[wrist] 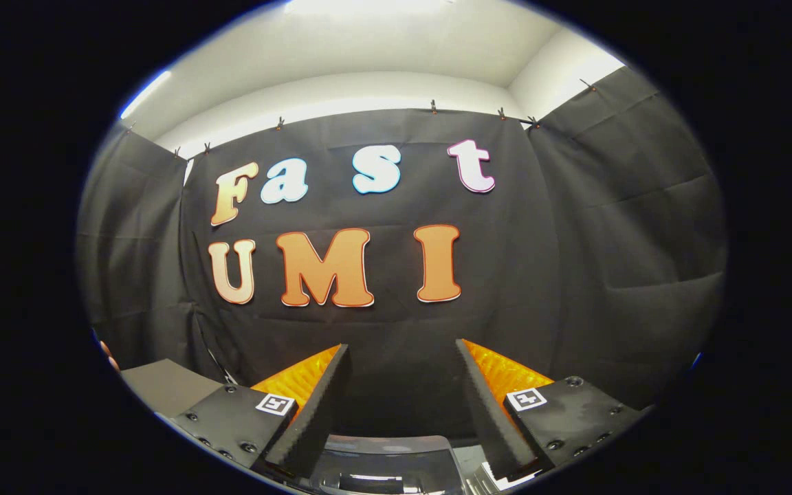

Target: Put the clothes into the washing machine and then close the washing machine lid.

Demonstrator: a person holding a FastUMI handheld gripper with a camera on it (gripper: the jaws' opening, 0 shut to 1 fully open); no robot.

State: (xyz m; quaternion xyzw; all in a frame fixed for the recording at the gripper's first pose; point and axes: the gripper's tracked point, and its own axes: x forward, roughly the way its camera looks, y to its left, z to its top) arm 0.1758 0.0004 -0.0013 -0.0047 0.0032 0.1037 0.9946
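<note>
My gripper is held up high and level, facing the black cloth wall. Its two fingers stand wide apart with nothing between them but the wall beyond. Low between the finger bases I see a dark, glossy curved part with pale reflections; it may be the washing machine's top or lid, but I cannot tell. No piece of clothing is between the fingers.
A flat grey surface lies beyond the left finger, near the wall's corner. A bit of a person's hand is beside it. White wall and ceiling run above the cloth.
</note>
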